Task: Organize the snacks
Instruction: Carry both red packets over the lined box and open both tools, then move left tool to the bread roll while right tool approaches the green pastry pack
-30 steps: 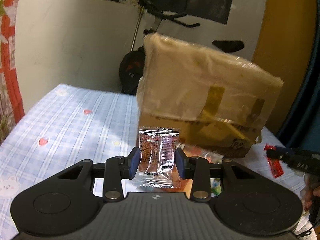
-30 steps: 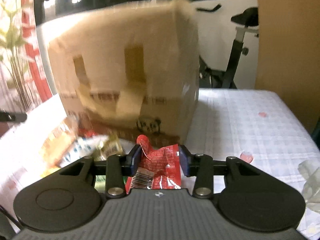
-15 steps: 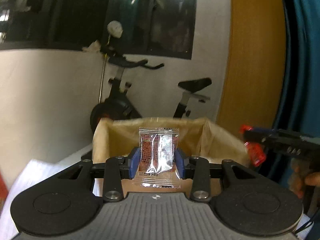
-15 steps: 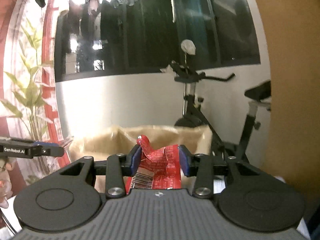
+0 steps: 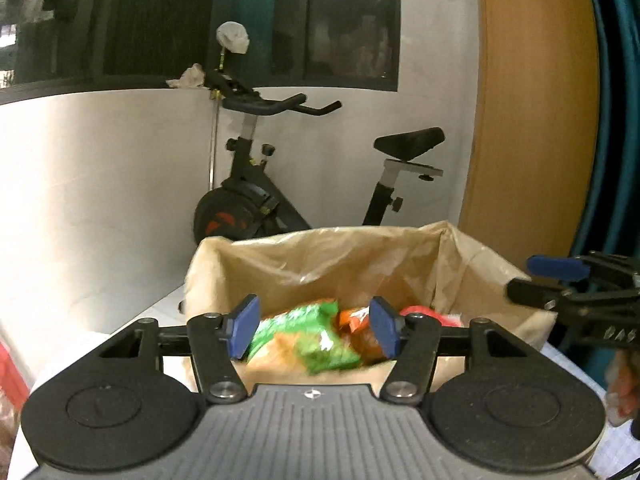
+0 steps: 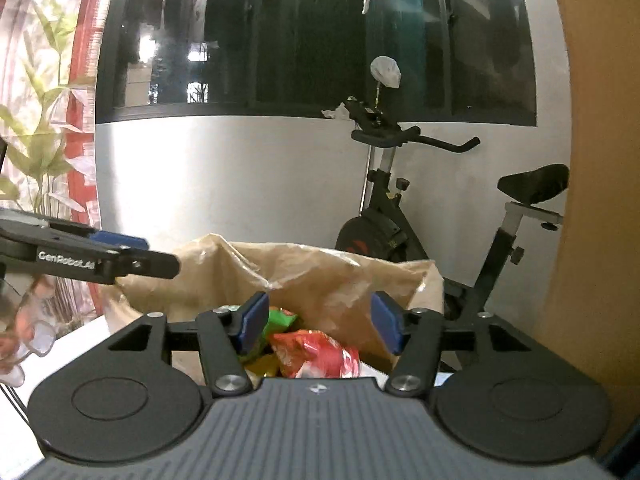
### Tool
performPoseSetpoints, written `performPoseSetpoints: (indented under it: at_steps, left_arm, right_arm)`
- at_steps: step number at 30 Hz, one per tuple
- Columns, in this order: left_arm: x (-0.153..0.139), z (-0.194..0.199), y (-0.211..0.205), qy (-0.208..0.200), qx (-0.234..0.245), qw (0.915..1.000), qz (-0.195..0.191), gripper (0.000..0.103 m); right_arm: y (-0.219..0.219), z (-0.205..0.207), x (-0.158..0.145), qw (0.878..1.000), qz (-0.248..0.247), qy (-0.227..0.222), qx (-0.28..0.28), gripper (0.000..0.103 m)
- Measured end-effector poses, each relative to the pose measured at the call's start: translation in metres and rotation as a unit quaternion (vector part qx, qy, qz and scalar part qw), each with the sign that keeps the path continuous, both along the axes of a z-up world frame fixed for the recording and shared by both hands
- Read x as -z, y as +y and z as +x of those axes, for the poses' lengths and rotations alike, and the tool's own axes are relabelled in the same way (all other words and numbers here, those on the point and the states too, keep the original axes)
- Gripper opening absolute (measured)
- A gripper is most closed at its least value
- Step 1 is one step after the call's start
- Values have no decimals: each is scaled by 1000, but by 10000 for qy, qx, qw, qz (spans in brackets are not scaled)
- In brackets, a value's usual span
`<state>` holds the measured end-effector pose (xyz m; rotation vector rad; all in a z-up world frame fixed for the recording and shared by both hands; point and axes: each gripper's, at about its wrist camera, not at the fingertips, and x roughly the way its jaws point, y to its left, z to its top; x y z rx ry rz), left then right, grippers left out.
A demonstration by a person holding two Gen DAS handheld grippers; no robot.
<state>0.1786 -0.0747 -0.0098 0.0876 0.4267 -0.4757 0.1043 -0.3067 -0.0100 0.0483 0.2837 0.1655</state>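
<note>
**A:** What has moved since a second ago?

**B:** Both grippers have come up from the table and are now hanging over the open top of the cardboard box (image 5: pixel 404 264). The left gripper (image 5: pixel 314 330) was pinching a clear-wrapped snack and the right gripper (image 6: pixel 320 326) a red packet; both pairs of jaws have just been opening, and nothing is sitting between either pair now.

**A:** So the fingers are spread?

**B:** Yes, the blue pads (image 5: pixel 244 326) are standing apart on both, touching nothing.

**A:** Where are the snacks lying?

**B:** Inside the box, which is lined with a clear plastic bag. The left view is showing green packets (image 5: pixel 316 340) and an orange one (image 5: pixel 360 330), slightly blurred. The right view is showing a red and white packet (image 6: pixel 320 354) directly below its jaws, with a green one beside it. I cannot pick out the clear-wrapped snack in either.

**A:** What is each view adding?

**B:** The left one is catching the right gripper at its right edge, over the box corner, plus a blue curtain (image 5: pixel 616 120). The right one is catching the left gripper at its left edge, a hand (image 6: pixel 18 340) under it, and a leafy plant (image 6: pixel 32 128). An exercise bike (image 5: pixel 280 200) is standing behind the box in both.
</note>
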Motion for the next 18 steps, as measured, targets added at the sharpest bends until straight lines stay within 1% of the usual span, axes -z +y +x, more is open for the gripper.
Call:
performPoseSetpoints:
  at_steps: [4, 9, 15, 18]
  left_arm:
    - [2, -24, 28, 82, 28, 9998, -184, 63]
    - [15, -42, 44, 242, 0, 9996, -173, 62]
    - [58, -49, 45, 771, -25, 9970, 11, 63]
    - [82, -53, 41, 973, 39, 9950, 201, 68]
  right_arm:
    - [-7, -30, 9, 9996, 281, -48, 15, 60]
    - [-9, -62, 27, 9985, 518, 53, 146, 60]
    - [-2, -78, 59, 9972, 576, 422, 199, 60]
    - [2, -81, 76, 9961, 593, 625, 174, 60]
